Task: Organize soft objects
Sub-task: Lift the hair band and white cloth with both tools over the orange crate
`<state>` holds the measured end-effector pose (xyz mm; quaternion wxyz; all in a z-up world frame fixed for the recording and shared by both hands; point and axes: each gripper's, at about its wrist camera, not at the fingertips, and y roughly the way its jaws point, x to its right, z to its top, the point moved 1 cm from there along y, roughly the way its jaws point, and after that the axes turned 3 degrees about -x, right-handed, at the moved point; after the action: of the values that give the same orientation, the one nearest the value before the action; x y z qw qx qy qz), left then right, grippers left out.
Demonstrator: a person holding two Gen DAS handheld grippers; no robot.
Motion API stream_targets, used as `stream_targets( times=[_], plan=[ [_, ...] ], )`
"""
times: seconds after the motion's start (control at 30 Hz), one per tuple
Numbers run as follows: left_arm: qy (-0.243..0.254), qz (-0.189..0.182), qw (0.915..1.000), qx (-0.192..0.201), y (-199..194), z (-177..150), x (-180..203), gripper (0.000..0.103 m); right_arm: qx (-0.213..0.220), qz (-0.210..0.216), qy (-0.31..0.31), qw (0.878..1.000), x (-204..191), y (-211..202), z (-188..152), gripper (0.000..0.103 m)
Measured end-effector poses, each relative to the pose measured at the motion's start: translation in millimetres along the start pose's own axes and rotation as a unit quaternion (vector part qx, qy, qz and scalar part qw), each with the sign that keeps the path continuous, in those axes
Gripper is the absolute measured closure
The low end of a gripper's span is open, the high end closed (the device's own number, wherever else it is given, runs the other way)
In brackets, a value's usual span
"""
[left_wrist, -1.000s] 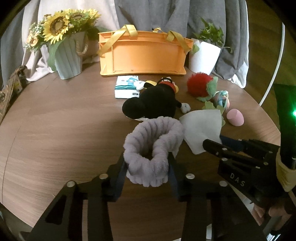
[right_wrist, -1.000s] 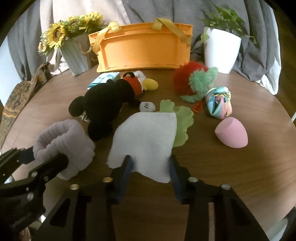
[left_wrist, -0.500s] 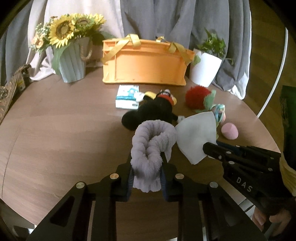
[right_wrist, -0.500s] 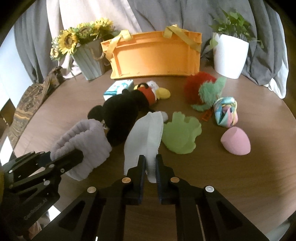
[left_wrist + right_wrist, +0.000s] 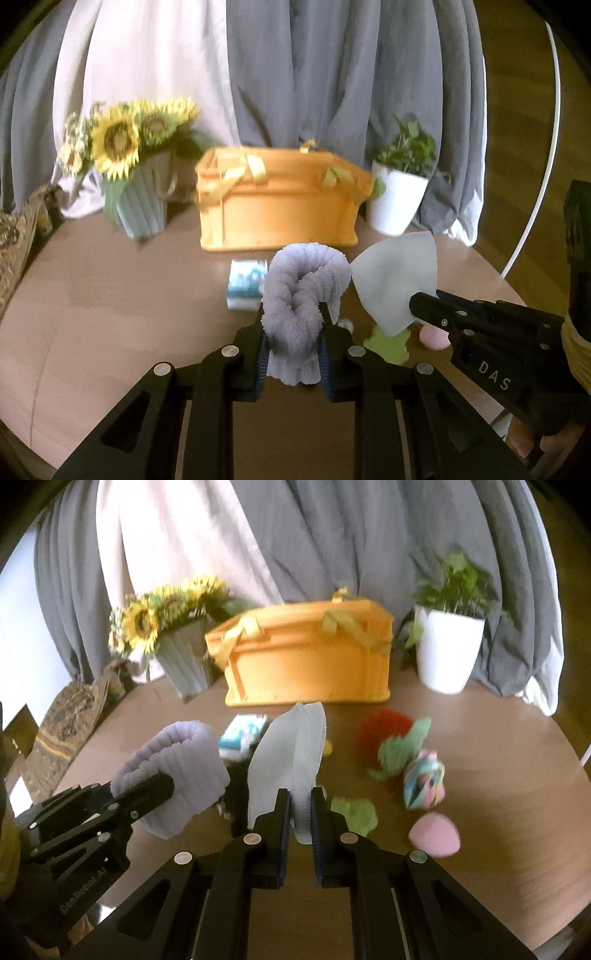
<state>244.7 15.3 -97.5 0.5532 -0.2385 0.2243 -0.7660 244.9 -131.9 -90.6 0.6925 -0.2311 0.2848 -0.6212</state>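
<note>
Headband (image 5: pixel 300 295) btwn left claw (image 5: pixel 293 350) fingers

1. A round wooden table (image 5: pixel 92 302) fills the foreground.
2. Grey curtains (image 5: pixel 332 74) with a pale white drape (image 5: pixel 147 62) between them hang behind it.
3. A sunflower bouquet (image 5: pixel 118 140) in a ribbed grey vase (image 5: pixel 142 218) stands at the table's back left.
4. A green plant in a white pot (image 5: pixel 448 650) stands at the back right.
5. Wooden flooring (image 5: pixel 517 110) shows on the right.

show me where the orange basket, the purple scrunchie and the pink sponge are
Orange basket (image 5: pixel 310 672), right wrist view, on its front wall.
Purple scrunchie (image 5: pixel 299 291), left wrist view, on the fuzzy loop above the fingers.
Pink sponge (image 5: pixel 436 834), right wrist view, on its rounded top.
</note>
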Motion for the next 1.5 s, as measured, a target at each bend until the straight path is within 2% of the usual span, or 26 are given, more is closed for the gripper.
stream_targets(
  times=[0.37,0.8,1.17,1.47,1.5],
  plan=[
    [0.020,-0.005,0.9980,0.060,-16.4,50.9,-10.8,0.080,0.069,-0.022,0.018,0.997,-6.4,-22.0,41.9,0.091],
    [0.034,0.017,0.9909,0.129,-23.5,99.7,-12.5,0.080,0.134,-0.026,0.017,0.990,-3.9,-29.6,90.4,0.091],
    [0.027,0.041,0.9854,0.163,-7.8,140.3,-3.1,0.080,0.169,-0.010,0.003,0.986,13.7,-20.1,138.0,0.091],
    [0.026,0.052,0.9841,0.168,19.7,170.9,-13.3,0.080,0.185,-0.008,0.000,0.983,18.0,-2.8,172.2,0.091],
    [0.039,0.045,0.9780,0.200,22.4,174.4,-13.7,0.080,0.187,-0.010,0.000,0.982,18.7,0.2,176.5,0.091]
  ],
)
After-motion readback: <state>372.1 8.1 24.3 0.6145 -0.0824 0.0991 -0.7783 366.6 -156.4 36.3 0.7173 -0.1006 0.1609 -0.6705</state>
